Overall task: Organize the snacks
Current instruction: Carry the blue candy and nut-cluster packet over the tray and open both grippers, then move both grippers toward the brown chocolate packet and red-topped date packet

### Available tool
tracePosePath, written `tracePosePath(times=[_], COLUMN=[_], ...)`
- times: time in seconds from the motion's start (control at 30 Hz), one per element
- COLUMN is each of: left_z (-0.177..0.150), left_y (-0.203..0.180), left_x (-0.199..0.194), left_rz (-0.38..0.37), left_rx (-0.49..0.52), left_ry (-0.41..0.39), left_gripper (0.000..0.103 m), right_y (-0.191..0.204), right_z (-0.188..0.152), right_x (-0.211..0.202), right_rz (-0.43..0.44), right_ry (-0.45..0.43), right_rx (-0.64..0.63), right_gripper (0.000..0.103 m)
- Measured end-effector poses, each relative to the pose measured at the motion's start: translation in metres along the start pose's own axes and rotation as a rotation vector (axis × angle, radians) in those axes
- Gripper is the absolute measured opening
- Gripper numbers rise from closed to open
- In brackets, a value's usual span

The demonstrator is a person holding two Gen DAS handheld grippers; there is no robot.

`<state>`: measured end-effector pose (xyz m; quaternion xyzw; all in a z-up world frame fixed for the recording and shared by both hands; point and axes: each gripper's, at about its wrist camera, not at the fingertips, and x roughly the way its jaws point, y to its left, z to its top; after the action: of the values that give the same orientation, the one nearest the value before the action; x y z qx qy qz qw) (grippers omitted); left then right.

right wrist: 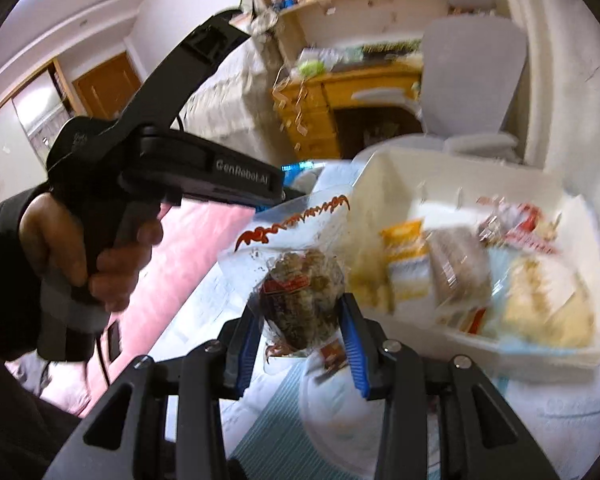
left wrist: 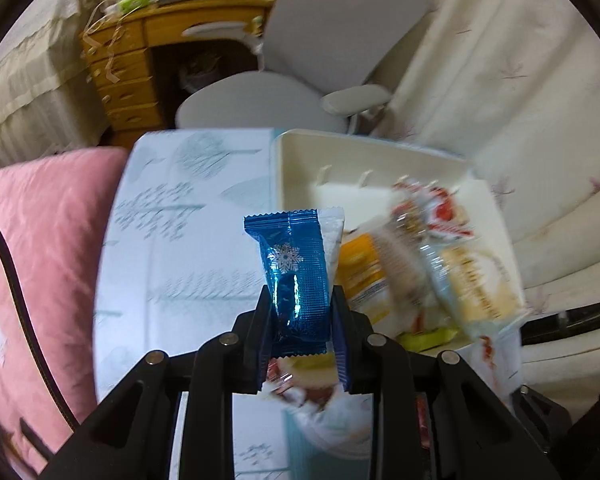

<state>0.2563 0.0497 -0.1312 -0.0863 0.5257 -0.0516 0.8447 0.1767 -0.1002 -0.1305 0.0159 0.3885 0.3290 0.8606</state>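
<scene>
left hand-held gripper [left wrist: 300,312] clamps a blue snack packet [left wrist: 296,276]; right hand-held gripper [right wrist: 302,320] clamps a clear-wrapped brown snack [right wrist: 300,300]. white bin [right wrist: 388,200] contents blurred.

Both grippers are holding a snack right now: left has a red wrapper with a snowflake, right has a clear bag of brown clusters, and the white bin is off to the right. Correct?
Not quite. The left gripper holds a blue snowflake wrapper, not red, as the left wrist view shows. The rest stands: the right gripper grips the clear bag of brown clusters, and the white bin sits to the right.
</scene>
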Motion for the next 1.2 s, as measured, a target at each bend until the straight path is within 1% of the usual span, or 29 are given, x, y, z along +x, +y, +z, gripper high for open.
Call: tracePosePath(times=[0.13,0.2,0.23,0.3,0.33,0.4,0.43,0.47,0.53,0.63,0.67,0.73,0.83,0.97,1.1,1.2], left_z=[0.005,0.006,0.006,0.006,0.006,0.006,0.006,0.006,0.005,0.002,0.000,-0.004,-0.014,-0.034,-0.061,-0.079], left_y=[-0.024,-0.034,-0.038,-0.048,-0.052,-0.058,-0.059,-0.060,-0.059,-0.056,-0.054,-0.049,-0.038,-0.018,-0.006,-0.003], left_x=[0.004,0.008,0.011,0.017,0.020,0.025,0.026,0.025,0.025,0.023,0.023,0.021,0.019,0.013,0.012,0.018], left_rz=[-0.060,-0.081,-0.087,-0.065,-0.042,-0.020,-0.022,-0.024,-0.029,-0.030,-0.022,-0.018,-0.013,0.013,-0.016,-0.010], left_rx=[0.040,0.060,0.071,0.099,0.116,0.140,0.142,0.137,0.123,0.107,0.098,0.077,0.033,-0.049,-0.121,-0.140], left_ry=[-0.033,-0.041,-0.039,-0.012,0.005,0.021,0.023,0.022,0.028,0.041,0.045,0.057,0.073,0.093,0.124,0.136], left_gripper=[0.024,0.025,0.025,0.026,0.028,0.030,0.035,0.042,0.051,0.058,0.063,0.069,0.070,0.070,0.071,0.071], right_y=[-0.020,-0.031,-0.037,-0.044,-0.049,-0.057,-0.060,-0.063,-0.065,-0.065,-0.066,-0.070,-0.079,-0.085,-0.086,-0.089], right_z=[-0.002,-0.002,-0.003,-0.004,-0.004,-0.005,-0.007,-0.008,-0.009,-0.013,-0.014,-0.018,-0.026,-0.033,-0.041,-0.048], right_x=[-0.001,-0.001,0.000,0.003,0.004,0.003,0.001,0.000,-0.003,-0.009,-0.010,-0.014,-0.020,-0.028,-0.030,-0.028], right_rz=[-0.040,-0.079,-0.115,-0.182,-0.218,-0.248,-0.250,-0.249,-0.256,-0.280,-0.285,-0.293,-0.316,-0.366,-0.416,-0.439], right_ry=[-0.041,-0.063,-0.071,-0.076,-0.076,-0.074,-0.073,-0.069,-0.067,-0.066,-0.062,-0.054,-0.058,-0.062,-0.045,-0.027], right_rx=[0.053,0.090,0.108,0.133,0.148,0.182,0.192,0.204,0.211,0.214,0.223,0.252,0.309,0.344,0.355,0.353], right_gripper=[0.039,0.039,0.040,0.041,0.041,0.045,0.048,0.050,0.053,0.056,0.056,0.057,0.057,0.058,0.058,0.058])
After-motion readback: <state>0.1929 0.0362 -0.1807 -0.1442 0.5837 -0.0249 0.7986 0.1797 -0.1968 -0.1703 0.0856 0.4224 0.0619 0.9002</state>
